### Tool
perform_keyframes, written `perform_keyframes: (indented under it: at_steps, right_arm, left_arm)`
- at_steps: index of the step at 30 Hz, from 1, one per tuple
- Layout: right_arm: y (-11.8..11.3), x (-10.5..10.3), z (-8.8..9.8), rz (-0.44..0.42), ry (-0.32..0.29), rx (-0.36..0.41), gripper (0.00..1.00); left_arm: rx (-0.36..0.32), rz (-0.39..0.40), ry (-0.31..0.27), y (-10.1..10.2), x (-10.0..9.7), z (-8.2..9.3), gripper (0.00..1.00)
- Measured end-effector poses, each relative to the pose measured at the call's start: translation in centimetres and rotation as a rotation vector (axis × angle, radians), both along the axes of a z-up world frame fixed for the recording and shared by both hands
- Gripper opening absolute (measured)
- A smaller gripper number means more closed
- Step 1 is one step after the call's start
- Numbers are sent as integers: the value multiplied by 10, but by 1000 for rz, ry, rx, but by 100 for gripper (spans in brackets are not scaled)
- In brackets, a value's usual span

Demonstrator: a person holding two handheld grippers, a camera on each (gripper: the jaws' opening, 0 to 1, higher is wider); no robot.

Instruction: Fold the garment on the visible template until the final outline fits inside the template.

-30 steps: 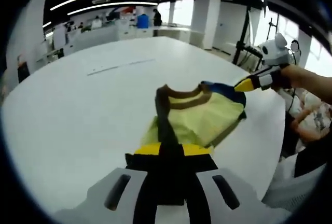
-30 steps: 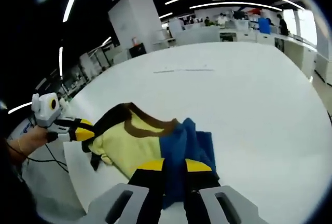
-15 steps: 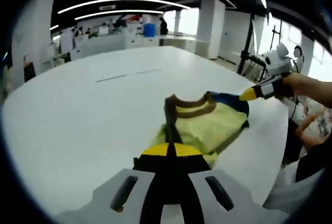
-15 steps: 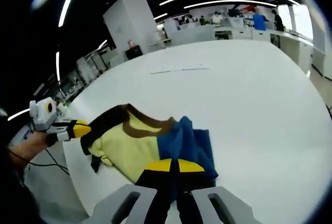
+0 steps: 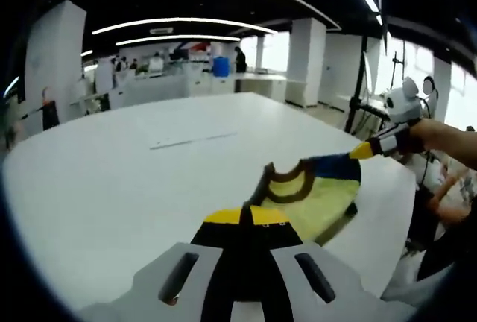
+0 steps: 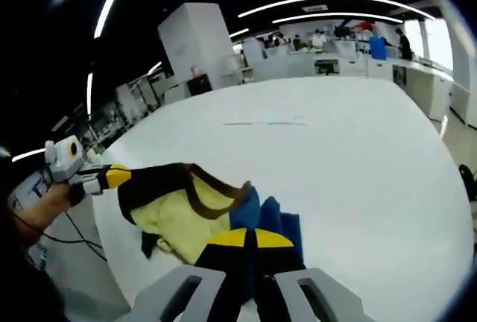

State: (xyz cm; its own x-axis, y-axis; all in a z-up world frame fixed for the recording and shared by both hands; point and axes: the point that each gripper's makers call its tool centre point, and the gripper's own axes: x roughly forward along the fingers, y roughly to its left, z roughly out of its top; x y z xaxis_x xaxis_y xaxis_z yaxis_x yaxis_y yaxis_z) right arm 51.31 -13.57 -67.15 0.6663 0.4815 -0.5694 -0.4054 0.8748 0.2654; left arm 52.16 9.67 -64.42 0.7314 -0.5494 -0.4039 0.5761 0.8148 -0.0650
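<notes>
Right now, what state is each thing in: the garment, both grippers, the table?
garment: bunched, partly lifted off the table, held at two edges.
left gripper: shut on the garment's dark brown edge.
right gripper: shut on the garment's blue part.
table: white; a thin line marked on it, far from the garment.

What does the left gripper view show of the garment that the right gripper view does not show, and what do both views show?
The left gripper view alone shows the right gripper from outside, pinching the garment's blue edge. The right gripper view alone shows the left gripper from outside, pinching the dark edge, plus blue folds near its own jaws. Both show the yellow garment with its brown collar, held over the white table.
</notes>
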Motion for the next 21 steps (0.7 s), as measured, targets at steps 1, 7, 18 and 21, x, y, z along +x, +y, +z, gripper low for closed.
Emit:
perform_keyframes:
  at_steps: [1,7,18,21]
  right_arm:
    - [0,2,4,5,-11,-10,0]
    - [-3,14,25,8,-58,-39,0]
    - [-10,49,57,12,-139,-81,0]
    - [-11,63,71,4,-184,-92,0]
  left_arm:
    - [-7,2,-11,-1,2,6,0]
    - [-46,11,-62,-5,15,32,0]
    - [-66,39,-127,-1,54,63,0]
    - [-109,55,-170,0,69,78,0]
